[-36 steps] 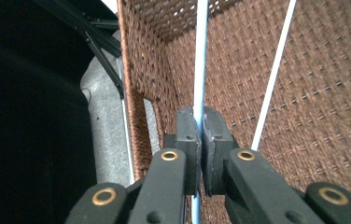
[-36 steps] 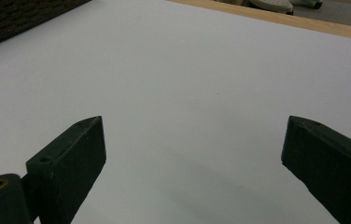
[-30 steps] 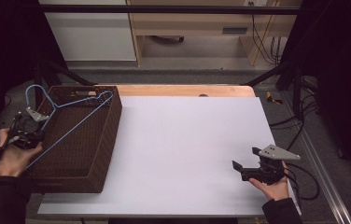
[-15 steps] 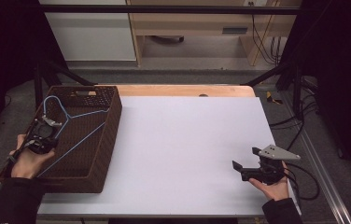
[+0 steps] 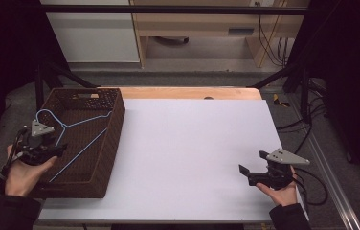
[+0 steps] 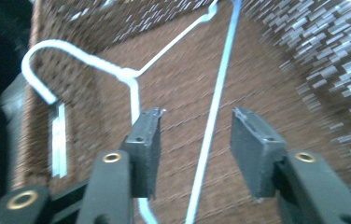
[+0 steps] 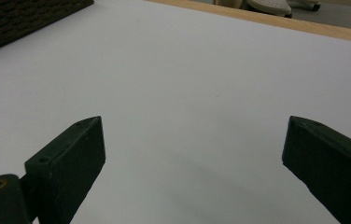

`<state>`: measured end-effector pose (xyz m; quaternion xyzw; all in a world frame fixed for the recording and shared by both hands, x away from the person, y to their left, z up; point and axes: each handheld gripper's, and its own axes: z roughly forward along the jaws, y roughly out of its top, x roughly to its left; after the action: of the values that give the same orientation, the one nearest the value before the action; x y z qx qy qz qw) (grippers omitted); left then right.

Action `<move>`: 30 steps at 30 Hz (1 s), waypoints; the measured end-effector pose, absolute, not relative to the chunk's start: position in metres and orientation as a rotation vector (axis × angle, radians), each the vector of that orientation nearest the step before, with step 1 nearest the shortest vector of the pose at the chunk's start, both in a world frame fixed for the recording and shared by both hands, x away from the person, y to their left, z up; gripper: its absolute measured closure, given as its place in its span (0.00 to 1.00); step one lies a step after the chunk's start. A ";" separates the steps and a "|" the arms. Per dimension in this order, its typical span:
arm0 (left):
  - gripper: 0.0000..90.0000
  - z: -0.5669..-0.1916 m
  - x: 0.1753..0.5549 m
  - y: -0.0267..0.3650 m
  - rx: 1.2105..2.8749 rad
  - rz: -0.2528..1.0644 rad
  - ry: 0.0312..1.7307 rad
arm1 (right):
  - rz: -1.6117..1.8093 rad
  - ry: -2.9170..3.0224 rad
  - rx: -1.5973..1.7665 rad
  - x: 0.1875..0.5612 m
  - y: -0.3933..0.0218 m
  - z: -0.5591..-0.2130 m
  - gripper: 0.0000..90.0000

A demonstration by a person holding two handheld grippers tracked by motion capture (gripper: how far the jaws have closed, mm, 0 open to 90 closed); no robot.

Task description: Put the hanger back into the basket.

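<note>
A light blue wire hanger (image 5: 87, 120) lies inside the brown woven basket (image 5: 115, 125) at the table's left. My left gripper (image 5: 59, 146) is over the basket's near left part, beside the hanger's neck. Its jaws have just been opening and now stand apart. In the left gripper view the hanger's long wire (image 6: 213, 112) runs between the pads of that gripper (image 6: 194, 126) without being pressed; one pad (image 6: 145, 144) sits by the neck wire. My right gripper (image 5: 253, 162) rests open low over the white table near its front right, with nothing between its jaws (image 7: 194, 140).
The white tabletop (image 5: 192, 143) stretches between the basket and the right hand. A wooden strip (image 5: 187, 92) edges its far side. Black frame bars and cables stand at the right, beyond the table edge.
The left hand brought the hanger lower into the basket and shifted toward the near side. Its jaws went from shut on the wire to apart, letting the hanger go. The right hand kept still.
</note>
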<state>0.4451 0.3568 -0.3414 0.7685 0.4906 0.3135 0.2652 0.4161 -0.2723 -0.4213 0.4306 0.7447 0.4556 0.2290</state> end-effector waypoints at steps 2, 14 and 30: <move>0.46 -0.339 0.439 0.347 2.018 0.823 1.264 | 1.250 2.047 1.185 0.416 -0.272 -0.422 0.07; 0.26 -0.335 0.420 0.301 1.886 0.694 1.007 | 1.264 2.033 1.179 0.415 -0.274 -0.419 0.07; 0.15 -0.369 0.408 0.236 1.845 0.526 0.837 | 1.287 2.014 1.166 0.413 -0.276 -0.418 0.07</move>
<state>0.4085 0.2357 -0.3693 0.7631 0.3463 0.2174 0.5005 0.4131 -0.2760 -0.4177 0.4258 0.7354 0.4699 0.2388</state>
